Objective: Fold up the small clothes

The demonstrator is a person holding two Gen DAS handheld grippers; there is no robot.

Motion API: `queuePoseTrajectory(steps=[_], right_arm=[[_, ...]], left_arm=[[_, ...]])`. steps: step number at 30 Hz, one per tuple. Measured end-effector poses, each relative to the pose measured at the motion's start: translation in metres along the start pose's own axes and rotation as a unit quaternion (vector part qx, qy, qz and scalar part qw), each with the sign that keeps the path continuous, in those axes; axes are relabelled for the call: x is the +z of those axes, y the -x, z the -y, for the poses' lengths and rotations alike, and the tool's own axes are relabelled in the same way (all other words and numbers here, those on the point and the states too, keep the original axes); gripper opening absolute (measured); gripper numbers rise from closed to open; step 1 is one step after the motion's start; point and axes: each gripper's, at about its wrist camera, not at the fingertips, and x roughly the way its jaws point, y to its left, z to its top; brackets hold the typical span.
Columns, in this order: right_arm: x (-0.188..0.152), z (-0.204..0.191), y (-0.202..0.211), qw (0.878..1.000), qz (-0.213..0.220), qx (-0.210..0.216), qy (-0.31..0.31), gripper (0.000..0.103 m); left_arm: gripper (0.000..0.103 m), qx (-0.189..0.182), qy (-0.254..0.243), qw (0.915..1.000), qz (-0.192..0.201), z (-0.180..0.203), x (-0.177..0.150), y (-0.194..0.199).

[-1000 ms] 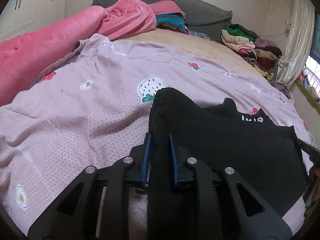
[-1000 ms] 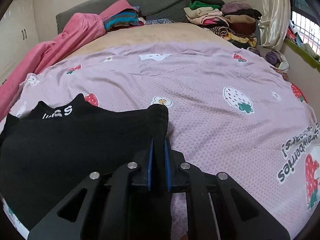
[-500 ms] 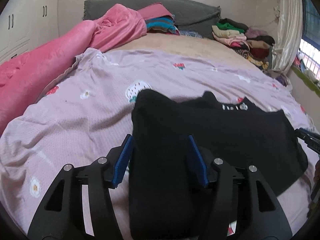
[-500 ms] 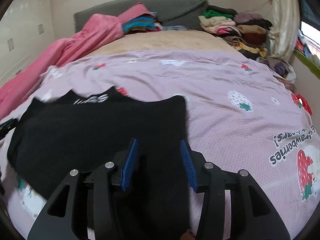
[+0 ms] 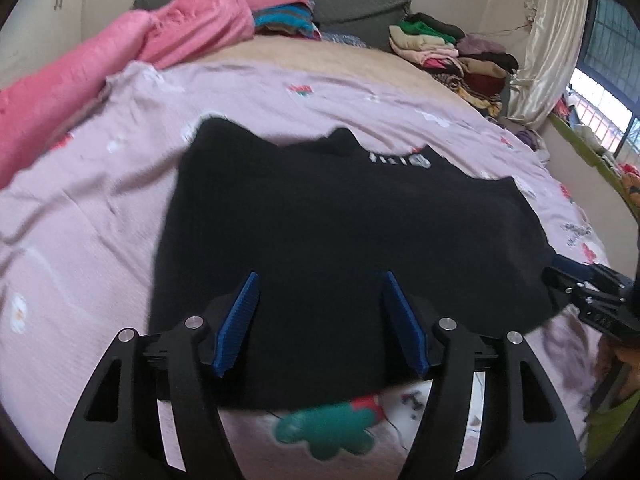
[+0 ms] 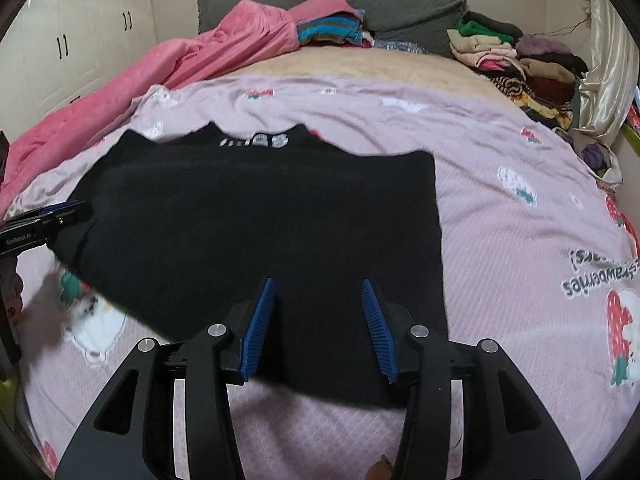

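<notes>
Nearest to you, your left hand-held gripper (image 5: 320, 320) has its blue-padded fingers (image 5: 239, 322) spread wide and holds nothing; they hover over the near edge of the black garment (image 5: 340, 248). Your right hand-held gripper (image 6: 318, 326) is likewise wide open and empty, its blue pads (image 6: 378, 330) set over the garment's near right part. In the left wrist view the right hand-held gripper shows at the far right edge, just beside the garment's right side; in the right wrist view the left one shows at the far left edge, by the garment's left side.

The black garment lies spread flat on the bed, on a lilac bedsheet (image 6: 520, 248) printed with strawberries and small flowers. It forms a broad, roughly rectangular dark shape, with a short raised point at each far corner. At the middle of its far edge a band carries white lettering (image 6: 256, 141), too blurred to read. The surface looks smooth, with no strong creases visible.

Farther off, a pink blanket (image 6: 192, 68) is bunched along the left side of the bed. A stack of folded clothes (image 6: 516, 64) sits at the far right corner, more colourful folded items (image 6: 328, 30) rest against the grey headboard (image 6: 400, 4), and a cream curtain (image 5: 552, 32) hangs at the right.
</notes>
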Motion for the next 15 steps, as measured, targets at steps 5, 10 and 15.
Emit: queuePoseTrajectory(steps=[5, 10, 15], right_arm=[[-0.010, -0.002, -0.002, 1.000, -0.011, 0.004, -0.004, 0.046], [-0.017, 0.002, -0.003, 1.000, -0.021, 0.004, -0.010, 0.047], [-0.025, 0.007, -0.004, 0.999, -0.027, 0.004, -0.025, 0.047]], left_arm=[[0.057, 0.010, -0.012, 0.9998, -0.009, 0.009, -0.009, -0.004], [0.057, 0.004, -0.004, 0.9998, -0.018, 0.006, -0.015, -0.006], [0.057, 0.003, 0.002, 0.9999, -0.014, 0.005, -0.018, -0.003]])
